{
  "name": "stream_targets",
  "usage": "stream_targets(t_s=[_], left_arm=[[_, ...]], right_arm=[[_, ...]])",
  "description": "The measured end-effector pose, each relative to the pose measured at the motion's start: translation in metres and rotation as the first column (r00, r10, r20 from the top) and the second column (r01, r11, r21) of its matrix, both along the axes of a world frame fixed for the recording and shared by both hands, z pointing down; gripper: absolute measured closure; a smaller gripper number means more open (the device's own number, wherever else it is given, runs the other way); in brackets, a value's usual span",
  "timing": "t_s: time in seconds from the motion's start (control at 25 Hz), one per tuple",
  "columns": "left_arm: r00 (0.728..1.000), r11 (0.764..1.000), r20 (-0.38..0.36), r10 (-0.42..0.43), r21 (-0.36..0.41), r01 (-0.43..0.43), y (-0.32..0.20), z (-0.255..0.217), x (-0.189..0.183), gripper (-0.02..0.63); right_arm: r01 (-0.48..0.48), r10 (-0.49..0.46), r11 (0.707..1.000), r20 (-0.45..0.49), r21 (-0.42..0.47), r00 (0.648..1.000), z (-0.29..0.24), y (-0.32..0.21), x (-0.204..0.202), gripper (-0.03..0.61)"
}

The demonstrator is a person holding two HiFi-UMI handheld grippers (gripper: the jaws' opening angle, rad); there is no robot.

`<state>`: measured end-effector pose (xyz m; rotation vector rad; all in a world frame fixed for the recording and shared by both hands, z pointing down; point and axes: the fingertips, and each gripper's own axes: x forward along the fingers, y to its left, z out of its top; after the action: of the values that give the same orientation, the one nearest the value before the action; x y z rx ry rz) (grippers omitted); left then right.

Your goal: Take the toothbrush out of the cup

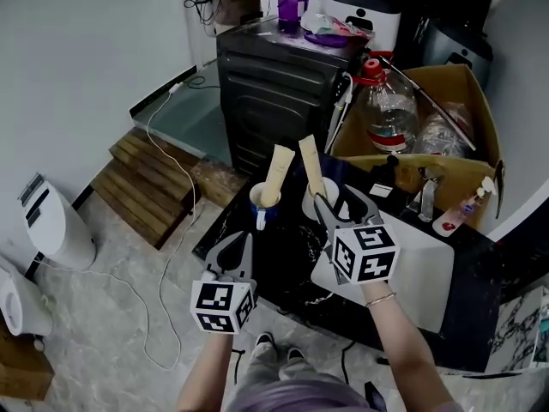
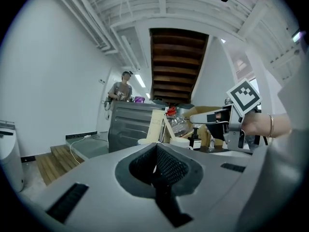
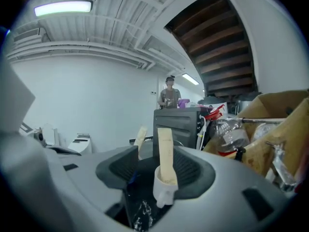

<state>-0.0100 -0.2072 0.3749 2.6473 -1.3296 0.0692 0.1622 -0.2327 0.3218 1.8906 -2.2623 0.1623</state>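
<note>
- Two white cups [image 1: 256,198] each hold a flat tan toothbrush [image 1: 310,166], seemingly boxed.
- Right gripper [image 1: 341,206] jaws spread, facing one cup; left gripper [image 1: 233,249] jaws pressed together.
- Brown cardboard box [image 1: 446,84] behind.

White walls [image 1: 86,41], pale stone floor [image 1: 86,333], wooden steps [image 1: 146,183], a black cabinet [image 1: 274,101], one lit ceiling strip [image 3: 63,7].

Left tool [image 1: 237,245] closed, right tool [image 1: 333,202] parted

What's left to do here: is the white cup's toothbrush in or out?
In: the toothbrush stands inside the white cup, its top sticking out.
</note>
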Motion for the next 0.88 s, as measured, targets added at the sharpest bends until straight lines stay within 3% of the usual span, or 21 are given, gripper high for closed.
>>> stream_targets(t_s=[0.48,0.88], left_arm=[[0.993,0.993,-0.012,0.115,-0.024,-0.115,-0.048,0.014,0.012,0.614],[0.990,0.989,-0.035,0.138,-0.057,-0.139,-0.071,0.025,0.004,0.614]], right_arm=[[-0.097,0.089,0.992,-0.099,-0.080,0.991,0.029,-0.057,0.003,0.351],[-0.110,0.084,0.981,-0.161,-0.160,0.983,0.053,-0.098,-0.001,0.345]])
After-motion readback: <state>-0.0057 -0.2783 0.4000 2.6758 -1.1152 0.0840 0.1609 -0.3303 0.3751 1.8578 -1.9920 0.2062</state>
